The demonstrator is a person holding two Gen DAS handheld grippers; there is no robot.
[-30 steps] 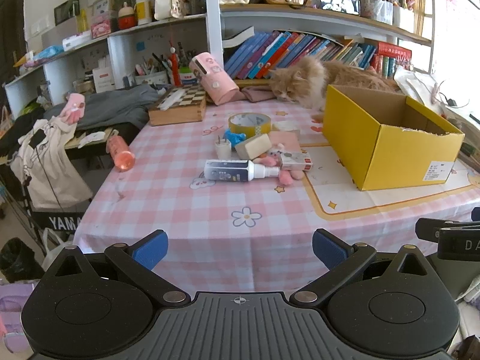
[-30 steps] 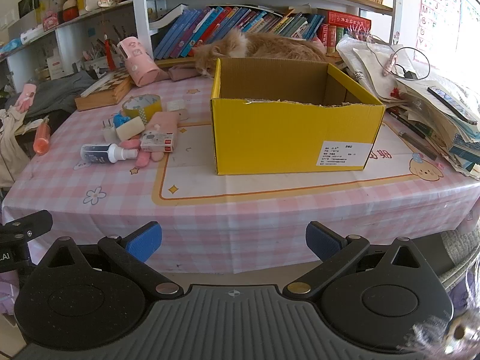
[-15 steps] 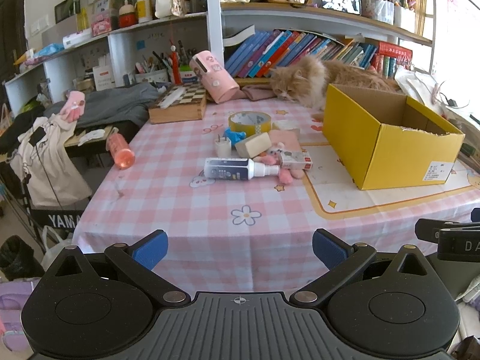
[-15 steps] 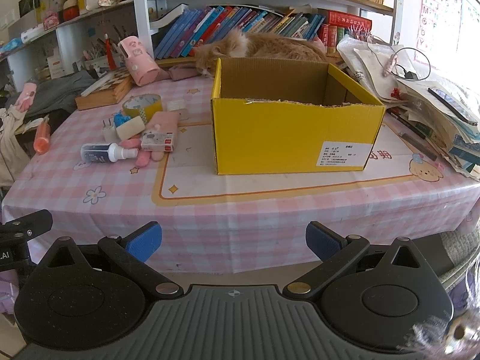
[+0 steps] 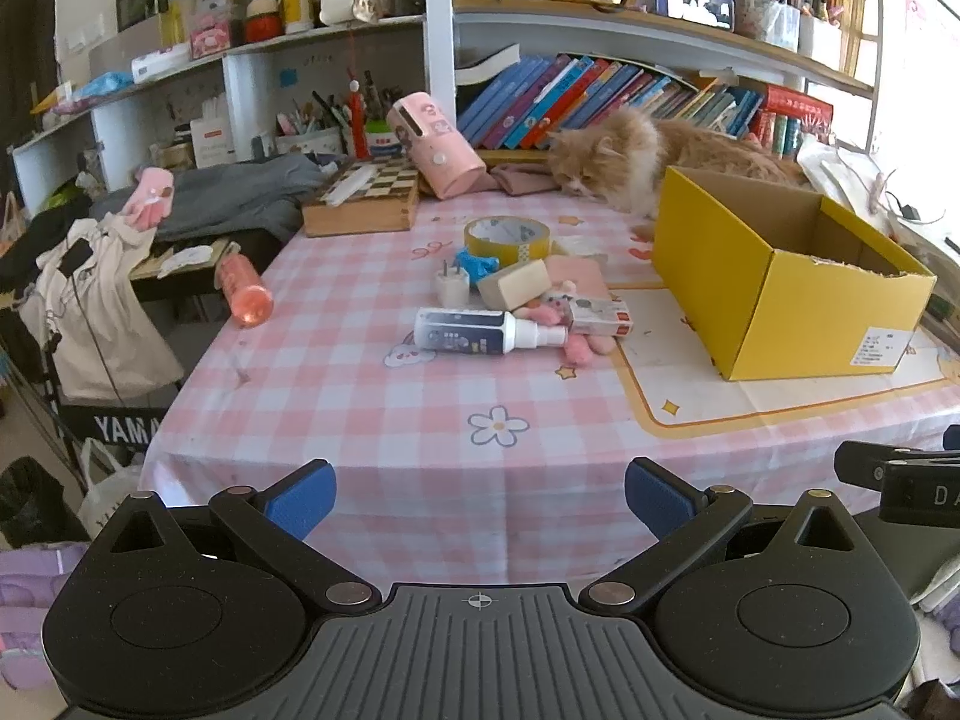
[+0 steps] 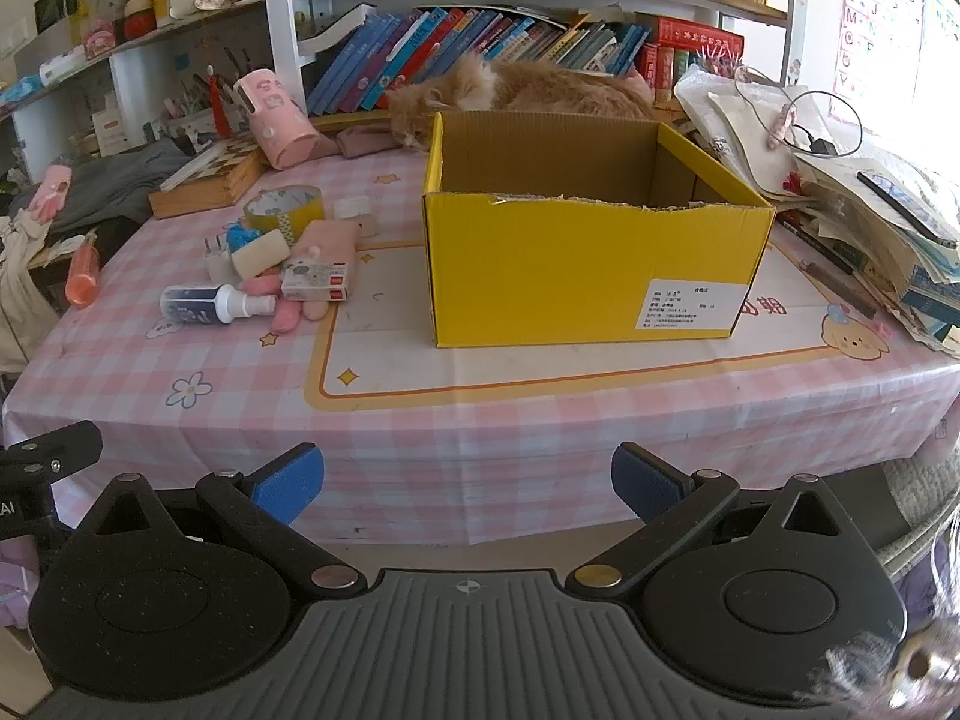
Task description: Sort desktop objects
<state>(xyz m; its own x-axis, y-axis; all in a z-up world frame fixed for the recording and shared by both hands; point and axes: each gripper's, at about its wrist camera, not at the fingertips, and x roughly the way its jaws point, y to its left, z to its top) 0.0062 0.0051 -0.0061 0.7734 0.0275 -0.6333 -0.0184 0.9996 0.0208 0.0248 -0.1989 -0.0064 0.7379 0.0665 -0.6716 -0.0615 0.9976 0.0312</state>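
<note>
An open yellow cardboard box (image 6: 594, 258) stands on the pink checked tablecloth, also in the left wrist view (image 5: 780, 276). Left of it lies a small pile: a white spray bottle (image 5: 486, 331) (image 6: 213, 304), a tape roll (image 5: 507, 238) (image 6: 283, 209), a beige eraser block (image 5: 514, 293), a white plug (image 5: 451, 287), a small red-and-white box (image 5: 600, 318) (image 6: 316, 281) and a pink plush (image 6: 321, 252). My left gripper (image 5: 480, 495) and my right gripper (image 6: 468, 480) are both open and empty, held off the table's near edge.
An orange cat (image 6: 510, 96) lies behind the box. A chess box (image 5: 363, 198) and a pink pouch (image 5: 435, 144) sit at the back left. An orange bottle (image 5: 243, 290) lies at the table's left edge. Papers and cables (image 6: 840, 180) are stacked at the right.
</note>
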